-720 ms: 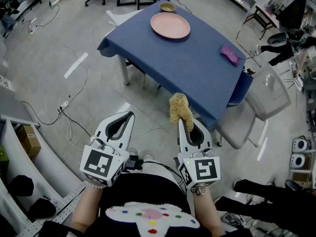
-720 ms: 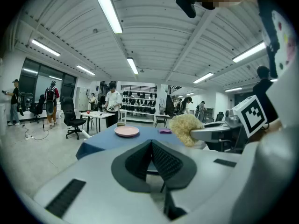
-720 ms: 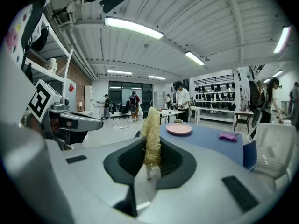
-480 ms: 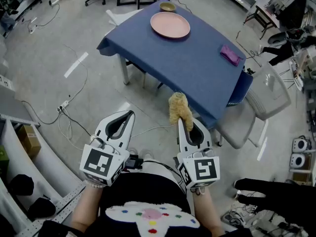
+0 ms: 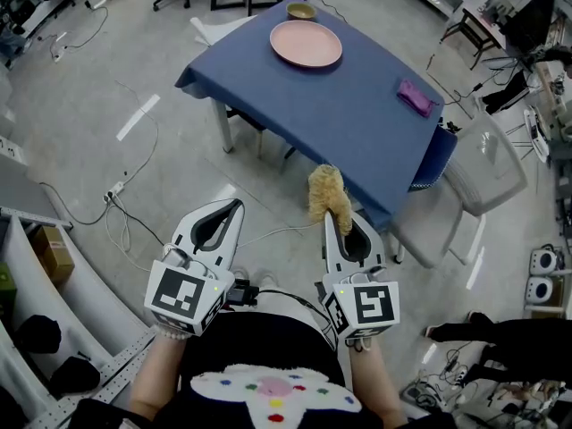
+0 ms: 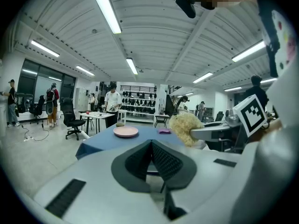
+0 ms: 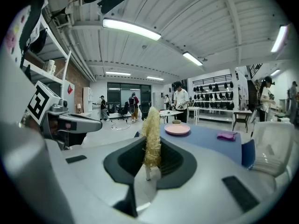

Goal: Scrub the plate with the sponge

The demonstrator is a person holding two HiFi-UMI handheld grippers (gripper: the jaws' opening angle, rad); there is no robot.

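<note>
Head view: pink plate (image 5: 307, 44) lies on bench (image 5: 349, 123).
Left gripper (image 5: 236, 205): my fingers pressed together, empty.
Right gripper (image 5: 327, 216): my fingers pinching sponge (image 5: 326, 193).

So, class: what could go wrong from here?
1. The sponge sticks out past the right tongs, so it may bend or slip under pressure.
2. The plate lies unheld on the blue tablecloth beside a small bowl. The left tongs are shut and empty, so scrubbing may push it.

Blue-clothed table (image 5: 340, 105), purple cloth (image 5: 416, 98), small bowl (image 5: 301, 11), grey chair (image 5: 487, 164)
</note>
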